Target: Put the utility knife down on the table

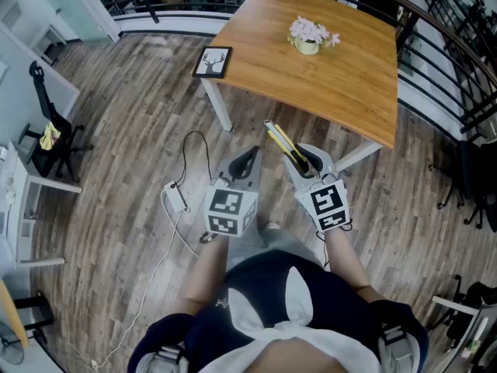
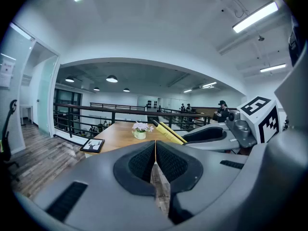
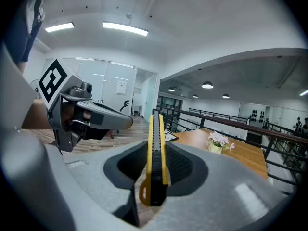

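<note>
Left fingers (image 2: 139,161) together, right fingers (image 3: 182,165) clamped

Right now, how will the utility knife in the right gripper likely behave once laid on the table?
The utility knife looks straight and rigid, so it probably won't flex in the right gripper. Its flat yellow sides suggest it will lie still on the table, not roll. Its smooth casing may slide if nudged.

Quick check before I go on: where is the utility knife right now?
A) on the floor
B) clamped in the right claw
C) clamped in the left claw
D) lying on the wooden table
B: the right gripper view shows the yellow utility knife pinched between the pads of the right claw, not yet on the table.
</note>
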Motion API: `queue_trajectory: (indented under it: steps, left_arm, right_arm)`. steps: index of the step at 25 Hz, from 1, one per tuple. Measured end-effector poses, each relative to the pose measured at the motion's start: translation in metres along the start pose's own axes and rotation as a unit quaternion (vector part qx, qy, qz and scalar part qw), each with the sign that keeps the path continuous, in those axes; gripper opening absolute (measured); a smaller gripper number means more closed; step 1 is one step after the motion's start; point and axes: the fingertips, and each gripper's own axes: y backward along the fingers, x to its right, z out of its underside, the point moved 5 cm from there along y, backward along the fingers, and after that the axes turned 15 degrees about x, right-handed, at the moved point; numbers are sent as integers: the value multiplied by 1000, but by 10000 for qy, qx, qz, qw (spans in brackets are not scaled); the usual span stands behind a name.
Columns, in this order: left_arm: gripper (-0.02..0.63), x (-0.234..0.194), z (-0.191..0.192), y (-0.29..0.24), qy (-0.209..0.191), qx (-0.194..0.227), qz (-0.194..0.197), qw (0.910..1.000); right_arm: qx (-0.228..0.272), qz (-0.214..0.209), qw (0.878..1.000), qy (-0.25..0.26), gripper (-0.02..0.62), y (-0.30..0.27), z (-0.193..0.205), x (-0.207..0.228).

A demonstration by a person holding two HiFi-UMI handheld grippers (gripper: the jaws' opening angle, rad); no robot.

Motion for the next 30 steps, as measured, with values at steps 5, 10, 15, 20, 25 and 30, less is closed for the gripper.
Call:
queue_trajectory:
  steps: [5, 10, 15, 20, 25, 30]
  left_arm:
    - [23, -2, 6, -16, 59, -18, 62, 10000]
    - [23, -26, 9, -43, 91, -6, 153, 9998]
    - [23, -59, 8, -81, 102, -53, 268, 9996]
    - [23, -102, 3, -121, 136, -61, 322, 9994]
    - [23, -136, 6, -156, 130, -153, 497, 9986]
    - [23, -173, 9, -182, 138, -218, 620, 9977]
  right_arm:
    - [-73, -3, 9994, 326, 115, -6, 6, 9]
    - [-88, 61, 9993, 364, 115, -34, 10, 25]
    - [-144, 146, 9992, 337, 115, -74, 11, 50]
    - [-157, 232, 9990, 357, 116, -121, 9, 77]
    - [-209, 407, 9985, 292, 117, -162, 13, 98]
    - [-274, 517, 9981, 213, 117, -204, 18, 113]
